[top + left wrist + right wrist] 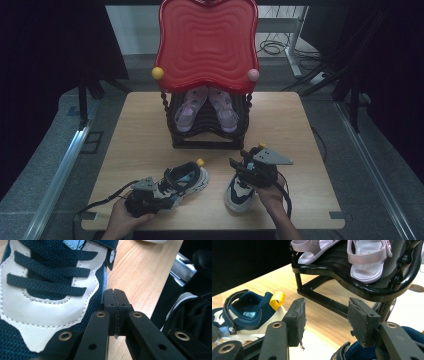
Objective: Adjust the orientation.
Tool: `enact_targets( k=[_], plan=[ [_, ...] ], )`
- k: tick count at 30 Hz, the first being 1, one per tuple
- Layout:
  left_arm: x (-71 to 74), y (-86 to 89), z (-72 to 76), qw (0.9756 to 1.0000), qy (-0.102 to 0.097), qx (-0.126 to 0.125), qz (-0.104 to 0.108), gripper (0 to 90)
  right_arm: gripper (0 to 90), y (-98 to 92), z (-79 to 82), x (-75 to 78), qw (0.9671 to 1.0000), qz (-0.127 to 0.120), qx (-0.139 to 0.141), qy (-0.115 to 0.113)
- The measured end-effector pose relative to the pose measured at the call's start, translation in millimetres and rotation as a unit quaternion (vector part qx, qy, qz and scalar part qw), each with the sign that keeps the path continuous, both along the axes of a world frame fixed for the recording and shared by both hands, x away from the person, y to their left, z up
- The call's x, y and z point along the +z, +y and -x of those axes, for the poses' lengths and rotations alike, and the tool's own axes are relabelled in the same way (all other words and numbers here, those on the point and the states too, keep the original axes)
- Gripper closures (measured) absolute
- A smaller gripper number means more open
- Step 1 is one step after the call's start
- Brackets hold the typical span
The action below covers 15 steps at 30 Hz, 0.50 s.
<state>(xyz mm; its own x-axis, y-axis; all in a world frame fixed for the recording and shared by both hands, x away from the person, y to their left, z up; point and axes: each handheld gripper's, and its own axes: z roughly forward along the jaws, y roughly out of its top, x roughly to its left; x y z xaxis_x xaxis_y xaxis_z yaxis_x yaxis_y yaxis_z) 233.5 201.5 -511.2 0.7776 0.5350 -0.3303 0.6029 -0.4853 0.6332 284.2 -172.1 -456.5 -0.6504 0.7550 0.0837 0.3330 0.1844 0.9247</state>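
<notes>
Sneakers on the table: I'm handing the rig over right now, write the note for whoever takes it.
Left tongs: shut, nothing between the jaws, tips beside the left sneaker, at its laces.
Right tongs: open, nothing between the jaws, held over the right sneaker, aimed at the black rack.
Both sneakers sit on the wooden table, in front of the rack.
Pink sandals: a pair already on the rack's shelf under the red top.
Done: neither sneaker is gripped or on the rack.
Left, probably: grip each sneaker and set it on the rack.

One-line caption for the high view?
Two grippers, left and right, at two sneakers before a rack of sandals.
</notes>
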Motion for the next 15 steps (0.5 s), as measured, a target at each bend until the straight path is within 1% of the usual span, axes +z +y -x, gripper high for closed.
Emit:
enact_targets(
  k=[4, 6, 10, 12, 13, 15],
  plan=[
    [-1.1, 5.0, -1.9, 0.9999, 0.007, 0.004, 0.009, 90.0, 48.8, 0.5, -0.4, -0.9, 1.0, 0.002, 0.0, 0.001],
    [-0.6, 7.9, -2.6, 0.9999, 0.006, 0.008, 0.005, 90.0, 48.8, 0.4, -0.4, -1.0, 1.0, 0.003, 0.0, 0.001],
    [-0.7, 15.5, -4.7, 0.9998, 0.005, 0.019, 0.002, 90.0, 48.8, -0.2, -0.6, -0.9, 1.0, 0.0, -0.002, 0.001],
    [-1.1, 19.5, -6.4, 0.9997, 0.007, 0.023, 0.004, 90.0, 48.8, -0.1, -0.7, -1.2, 1.0, 0.001, -0.002, 0.002],
    [-1.5, 21.7, -7.3, 0.9996, 0.004, 0.026, 0.002, 90.0, 48.9, 0.0, -0.8, -1.5, 1.0, 0.001, -0.002, 0.002],
    [-1.9, 25.7, -8.8, 0.9991, -0.001, 0.041, -0.007, 90.0, 48.8, 0.3, -1.0, -1.8, 1.0, 0.001, -0.001, 0.003]
  ],
)
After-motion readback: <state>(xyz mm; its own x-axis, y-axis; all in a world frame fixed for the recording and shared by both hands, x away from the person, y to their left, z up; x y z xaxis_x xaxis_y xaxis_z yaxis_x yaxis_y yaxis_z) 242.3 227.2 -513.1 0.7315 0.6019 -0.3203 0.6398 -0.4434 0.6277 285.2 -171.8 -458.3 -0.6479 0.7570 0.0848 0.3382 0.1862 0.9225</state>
